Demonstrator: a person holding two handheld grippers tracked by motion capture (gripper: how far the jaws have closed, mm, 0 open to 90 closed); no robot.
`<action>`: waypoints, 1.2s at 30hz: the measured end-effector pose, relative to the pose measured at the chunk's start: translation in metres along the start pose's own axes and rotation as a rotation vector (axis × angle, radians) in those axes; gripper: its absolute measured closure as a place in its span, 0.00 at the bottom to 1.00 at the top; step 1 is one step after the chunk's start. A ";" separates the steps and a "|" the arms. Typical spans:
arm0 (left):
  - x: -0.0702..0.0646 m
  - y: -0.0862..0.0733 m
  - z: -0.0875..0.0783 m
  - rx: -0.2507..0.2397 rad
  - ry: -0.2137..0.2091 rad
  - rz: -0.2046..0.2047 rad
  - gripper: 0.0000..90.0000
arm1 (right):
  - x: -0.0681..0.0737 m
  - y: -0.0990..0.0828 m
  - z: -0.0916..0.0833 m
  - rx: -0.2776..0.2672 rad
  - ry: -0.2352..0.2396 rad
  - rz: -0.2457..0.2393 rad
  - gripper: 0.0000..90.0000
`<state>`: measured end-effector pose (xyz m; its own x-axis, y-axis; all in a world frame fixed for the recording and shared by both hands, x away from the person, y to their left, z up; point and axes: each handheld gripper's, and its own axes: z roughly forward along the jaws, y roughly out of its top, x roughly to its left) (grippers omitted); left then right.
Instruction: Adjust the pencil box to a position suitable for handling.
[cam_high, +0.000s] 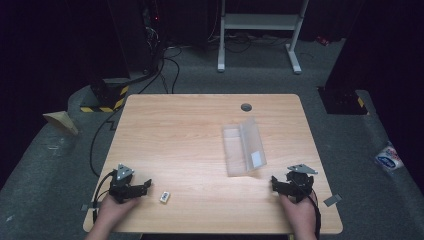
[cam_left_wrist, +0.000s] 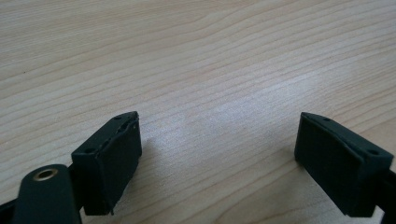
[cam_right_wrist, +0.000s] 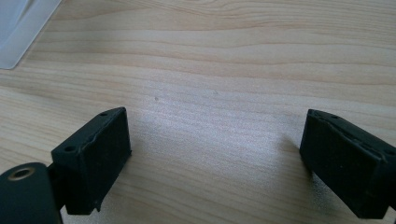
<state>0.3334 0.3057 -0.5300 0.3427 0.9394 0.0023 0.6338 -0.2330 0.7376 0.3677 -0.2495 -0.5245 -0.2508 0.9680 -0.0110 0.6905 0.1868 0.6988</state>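
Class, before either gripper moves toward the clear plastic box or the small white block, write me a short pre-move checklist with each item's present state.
1. Left gripper open, nothing between the jaws: ok.
2. Right gripper open, nothing between the jaws: ok.
3. Open clear plastic hinged box lying flat on the light wooden table: ok.
4. Small white rectangular block free, apart from the left gripper: ok.
5. Bare table between right gripper and box: ok.
6. What the box holds: cannot tell.

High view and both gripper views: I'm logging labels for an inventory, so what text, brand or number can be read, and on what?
None is readable.
Small white object on the table: dark marking, too small.
Clear plastic case: white sticker, blurred.
Blue-and-white packet on the floor: print blurred.
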 end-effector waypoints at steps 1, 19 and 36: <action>0.000 0.000 0.000 0.000 0.000 0.000 0.17 | 0.000 0.000 0.000 0.000 0.000 0.000 0.09; -0.001 0.000 0.000 0.000 0.005 -0.003 0.17 | 0.000 0.001 0.000 -0.005 0.013 -0.017 0.12; 0.000 0.001 0.001 0.006 0.004 -0.004 0.15 | 0.015 0.004 -0.011 -0.049 0.043 -0.025 0.24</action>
<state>0.3349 0.3052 -0.5298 0.3374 0.9414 0.0017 0.6396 -0.2305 0.7333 0.3588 -0.2361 -0.5139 -0.2970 0.9549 0.0011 0.6502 0.2013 0.7326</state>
